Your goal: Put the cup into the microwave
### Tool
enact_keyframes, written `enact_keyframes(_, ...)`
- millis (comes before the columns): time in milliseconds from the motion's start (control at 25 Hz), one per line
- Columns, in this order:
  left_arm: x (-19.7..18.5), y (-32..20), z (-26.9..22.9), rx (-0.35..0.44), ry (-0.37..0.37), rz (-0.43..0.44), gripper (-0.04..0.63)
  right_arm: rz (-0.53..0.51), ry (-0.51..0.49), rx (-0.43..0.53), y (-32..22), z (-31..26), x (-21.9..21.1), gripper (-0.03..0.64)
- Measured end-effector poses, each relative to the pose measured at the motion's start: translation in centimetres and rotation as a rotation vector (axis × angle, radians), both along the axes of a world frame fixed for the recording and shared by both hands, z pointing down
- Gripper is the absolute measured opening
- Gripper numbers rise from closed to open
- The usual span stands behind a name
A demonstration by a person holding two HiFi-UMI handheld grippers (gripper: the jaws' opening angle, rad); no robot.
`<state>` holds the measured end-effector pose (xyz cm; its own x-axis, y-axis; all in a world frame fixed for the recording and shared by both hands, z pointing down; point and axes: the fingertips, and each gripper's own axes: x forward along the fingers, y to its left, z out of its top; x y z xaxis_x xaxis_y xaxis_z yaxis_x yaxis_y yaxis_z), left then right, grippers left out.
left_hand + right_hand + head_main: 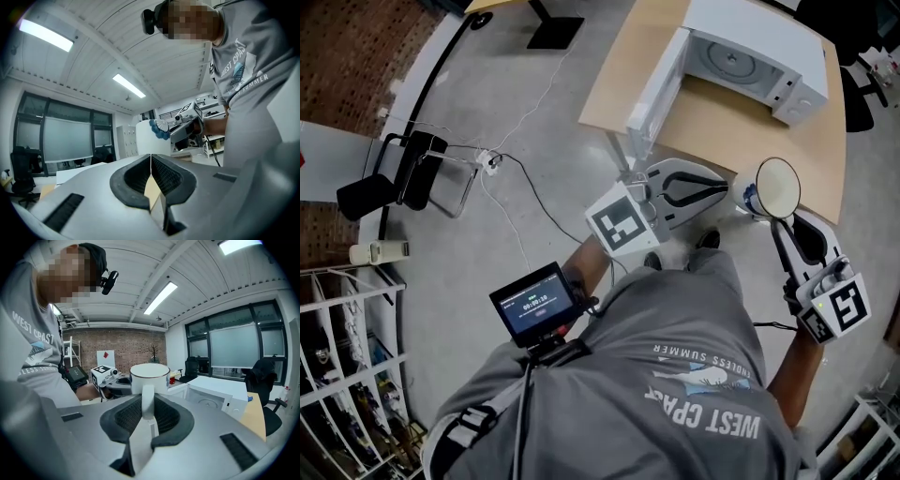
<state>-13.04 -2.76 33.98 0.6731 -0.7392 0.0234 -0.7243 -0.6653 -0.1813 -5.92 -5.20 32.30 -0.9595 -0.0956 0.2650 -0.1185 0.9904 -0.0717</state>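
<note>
A white cup [776, 187] with a blue pattern hangs in front of the wooden table [712, 127]. My right gripper [780, 223] is shut on its handle [147, 401], and the cup body [150, 377] stands upright just past the jaws. The white microwave [750, 61] sits on the table with its door [656, 94] swung open, and it shows to the right of the cup [218, 399] in the right gripper view. My left gripper [727, 187] is level just left of the cup, its jaws [150, 157] shut with nothing between them. The cup [150, 136] shows beyond them.
A black chair [403, 173] and a power strip with cables [492, 161] lie on the grey floor at left. A white wire rack [337, 375] stands at bottom left. A small screen [534, 302] hangs at the person's chest. An office chair [265, 380] stands behind the table.
</note>
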Motion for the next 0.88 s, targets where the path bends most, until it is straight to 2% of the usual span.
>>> enact_keyframes(440, -2.2, -1.8, 0.7, -0.04, -0.046, -0.042, 0.023, -0.002, 0.007, -0.037, -3.3, 1.2, -1.8, 0.072)
enact_keyframes(880, -5.6, -9.8, 3.4, -0.126, 0.05, -0.169, 0.023, -0.036, 0.036, -0.093, -13.9, 5.1, -5.6, 0.072)
